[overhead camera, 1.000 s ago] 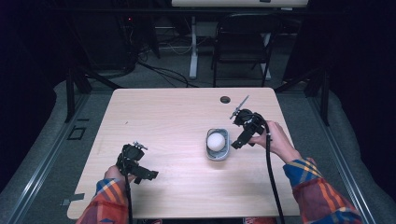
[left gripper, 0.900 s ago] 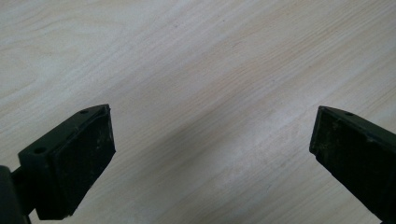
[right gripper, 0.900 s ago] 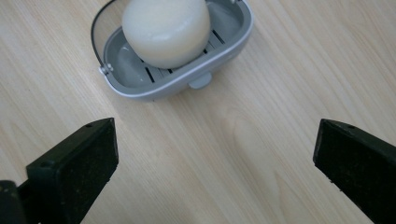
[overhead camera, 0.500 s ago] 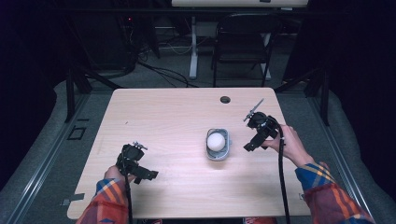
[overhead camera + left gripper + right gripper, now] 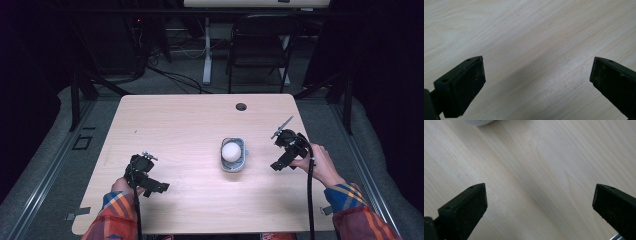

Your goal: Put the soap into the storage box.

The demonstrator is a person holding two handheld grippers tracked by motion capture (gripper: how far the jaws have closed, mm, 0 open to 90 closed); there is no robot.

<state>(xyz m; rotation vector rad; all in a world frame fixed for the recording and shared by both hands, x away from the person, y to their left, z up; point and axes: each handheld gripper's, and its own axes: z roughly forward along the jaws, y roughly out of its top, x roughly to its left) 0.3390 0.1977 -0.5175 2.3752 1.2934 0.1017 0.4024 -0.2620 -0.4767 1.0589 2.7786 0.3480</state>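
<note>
While a person in plaid sleeves [image 5: 357,212] leans in from the near edge, a pale wooden table [image 5: 190,125] spreads under the overhead camera, with a dark chair [image 5: 260,45] and loose cables on the floor beyond it. Near the table's middle, a little toward the right, sits a small grey bowl [image 5: 233,160] with a white ball [image 5: 231,151] resting inside. The right gripper [image 5: 278,165] hovers just beside the bowl, apart from it, its jaws spread wide over bare wood — its own camera catches a sliver of the bowl's pale rim [image 5: 480,122] at the top edge. The left gripper [image 5: 159,187] hangs low near the front left corner, well apart from the bowl, its jaws likewise spread wide with nothing between them — bare wood grain lies under it. A small round hole [image 5: 241,106] marks the table's far side
</note>
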